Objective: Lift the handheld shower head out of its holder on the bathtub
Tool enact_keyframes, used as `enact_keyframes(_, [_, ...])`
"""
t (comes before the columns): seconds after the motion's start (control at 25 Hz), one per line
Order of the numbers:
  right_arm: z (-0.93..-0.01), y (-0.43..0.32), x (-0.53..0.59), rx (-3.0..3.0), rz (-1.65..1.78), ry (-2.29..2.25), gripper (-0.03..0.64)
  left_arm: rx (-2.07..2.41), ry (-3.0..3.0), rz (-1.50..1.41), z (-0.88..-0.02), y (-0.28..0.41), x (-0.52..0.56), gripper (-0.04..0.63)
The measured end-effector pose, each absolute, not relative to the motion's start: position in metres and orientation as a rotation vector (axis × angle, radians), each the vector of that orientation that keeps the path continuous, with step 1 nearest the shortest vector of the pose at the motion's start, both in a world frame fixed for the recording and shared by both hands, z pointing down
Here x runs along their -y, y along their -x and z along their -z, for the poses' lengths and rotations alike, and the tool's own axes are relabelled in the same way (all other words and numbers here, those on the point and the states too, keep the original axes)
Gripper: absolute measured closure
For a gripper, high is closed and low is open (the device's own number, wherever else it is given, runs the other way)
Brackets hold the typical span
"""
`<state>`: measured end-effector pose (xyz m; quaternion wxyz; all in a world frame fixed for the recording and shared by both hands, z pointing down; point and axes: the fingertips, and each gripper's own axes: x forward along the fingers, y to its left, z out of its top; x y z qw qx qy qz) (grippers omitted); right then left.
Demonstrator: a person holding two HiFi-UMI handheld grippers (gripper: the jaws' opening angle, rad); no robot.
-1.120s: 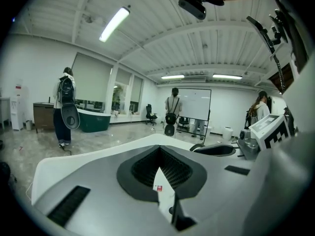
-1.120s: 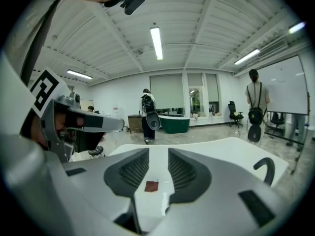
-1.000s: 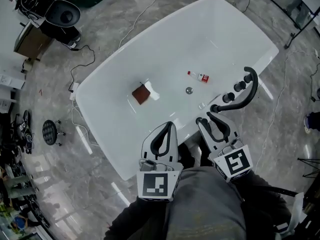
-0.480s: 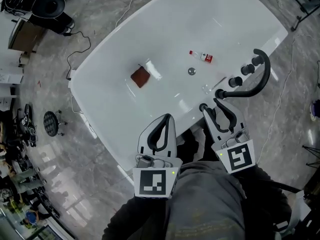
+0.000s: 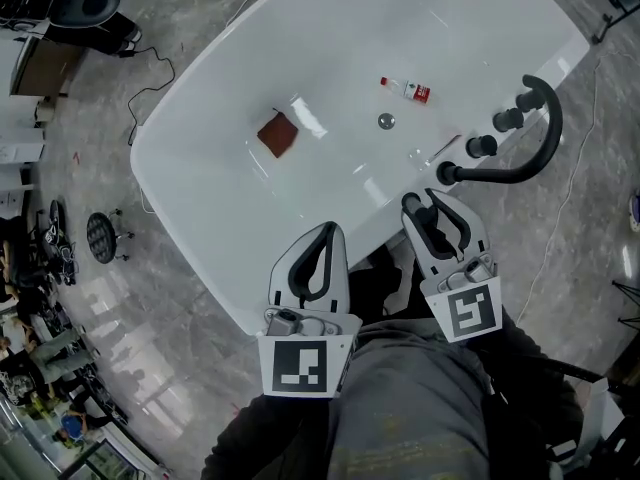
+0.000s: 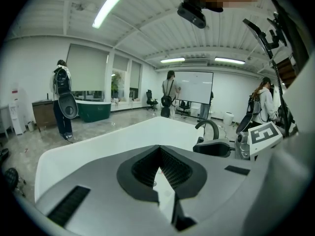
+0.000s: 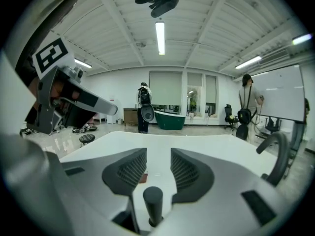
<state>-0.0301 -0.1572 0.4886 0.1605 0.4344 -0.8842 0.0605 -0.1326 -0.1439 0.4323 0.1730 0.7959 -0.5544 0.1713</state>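
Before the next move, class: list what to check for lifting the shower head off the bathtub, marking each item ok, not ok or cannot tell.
1. The shower head rests on the bathtub rim, untouched: ok.
2. The right tool has its jaws apart: ok; they have just been opening, nothing between the pads.
3. The right tool is around the shower head: not ok; it is short of its near end.
4. The left tool is out of the way, jaws together: ok.
5. The bottle and brown block lie in the bathtub, away from the shower head: ok.
6. How the holder grips the shower head: cannot tell.
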Motion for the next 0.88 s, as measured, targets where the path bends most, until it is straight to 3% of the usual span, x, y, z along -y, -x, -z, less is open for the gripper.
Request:
enact_keyframes(0.28, [-0.530, 0.027, 0.162, 2.513, -0.197, -1.283, 0.474, 1.568, -2.236, -0.545, -0.460, 0.138, 0.146, 0.594])
enact_keyframes(0.88, [-0.533, 0.030, 0.152, 2.504, -0.177, -1.288, 0.465, 1.529, -2.218, -0.603, -0.469, 0.145, 0.139, 0.594])
